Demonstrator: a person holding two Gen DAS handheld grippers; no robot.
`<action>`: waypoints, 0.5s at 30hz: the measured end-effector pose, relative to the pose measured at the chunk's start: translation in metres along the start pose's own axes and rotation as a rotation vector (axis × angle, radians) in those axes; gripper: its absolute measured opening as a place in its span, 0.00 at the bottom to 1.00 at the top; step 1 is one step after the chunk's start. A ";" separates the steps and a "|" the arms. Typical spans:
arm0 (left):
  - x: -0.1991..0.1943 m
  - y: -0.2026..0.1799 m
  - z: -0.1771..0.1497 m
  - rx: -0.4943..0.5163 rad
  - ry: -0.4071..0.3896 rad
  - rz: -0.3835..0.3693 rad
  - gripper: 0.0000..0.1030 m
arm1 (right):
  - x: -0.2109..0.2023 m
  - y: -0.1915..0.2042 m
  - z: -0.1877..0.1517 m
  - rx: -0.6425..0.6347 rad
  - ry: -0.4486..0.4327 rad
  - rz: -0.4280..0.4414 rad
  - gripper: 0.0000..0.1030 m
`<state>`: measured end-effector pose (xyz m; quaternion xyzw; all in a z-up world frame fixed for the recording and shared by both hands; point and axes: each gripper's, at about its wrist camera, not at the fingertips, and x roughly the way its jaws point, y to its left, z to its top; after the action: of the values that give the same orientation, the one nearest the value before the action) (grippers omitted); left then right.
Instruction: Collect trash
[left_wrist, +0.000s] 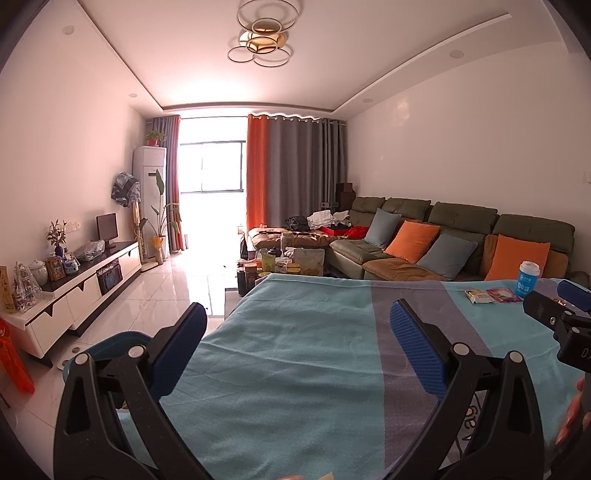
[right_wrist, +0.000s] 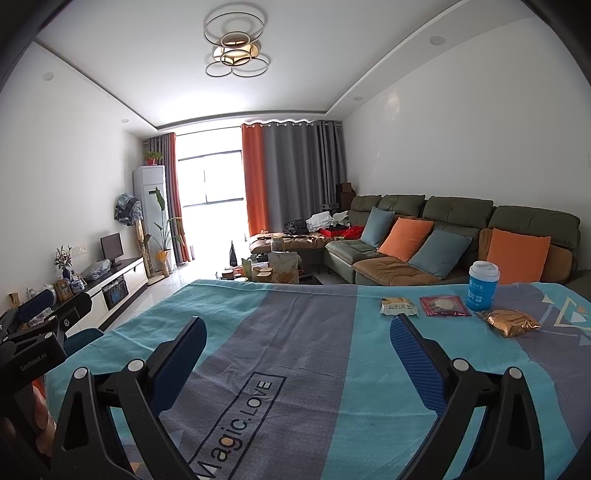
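With both the left gripper (left_wrist: 297, 317) and right gripper (right_wrist: 298, 334) spread wide and empty, the 3 wrappers (right_wrist: 445, 305) and blue cup (right_wrist: 483, 286) lie far right on the blanket (right_wrist: 258, 332), so I'd approach the gold packet (right_wrist: 511, 322) low, jaws straddling it.

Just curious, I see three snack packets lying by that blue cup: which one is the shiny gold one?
The gold packet is the rightmost, in front of the blue cup. The red packet and the pale packet lie left of it.

Matt woven cloth (right_wrist: 295, 332); crinkled glossy gold foil packet (right_wrist: 511, 322); glossy plastic wrapper (right_wrist: 445, 305); paper cup (right_wrist: 482, 291); ribbed blue pads (right_wrist: 415, 362), matt black plastic.
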<state>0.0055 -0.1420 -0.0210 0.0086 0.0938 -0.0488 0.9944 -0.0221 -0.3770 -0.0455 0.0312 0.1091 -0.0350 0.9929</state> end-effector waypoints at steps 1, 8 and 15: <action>0.000 0.000 0.000 0.000 0.000 0.002 0.95 | 0.000 0.000 0.000 0.001 -0.001 -0.001 0.93; 0.000 0.000 0.000 0.001 -0.002 0.005 0.95 | -0.001 -0.001 0.000 0.002 -0.003 -0.004 0.93; 0.000 0.000 0.000 0.005 -0.006 0.010 0.95 | -0.001 -0.003 0.001 0.004 -0.005 -0.003 0.93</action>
<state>0.0056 -0.1425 -0.0211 0.0112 0.0907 -0.0441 0.9948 -0.0232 -0.3796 -0.0445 0.0331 0.1063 -0.0371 0.9931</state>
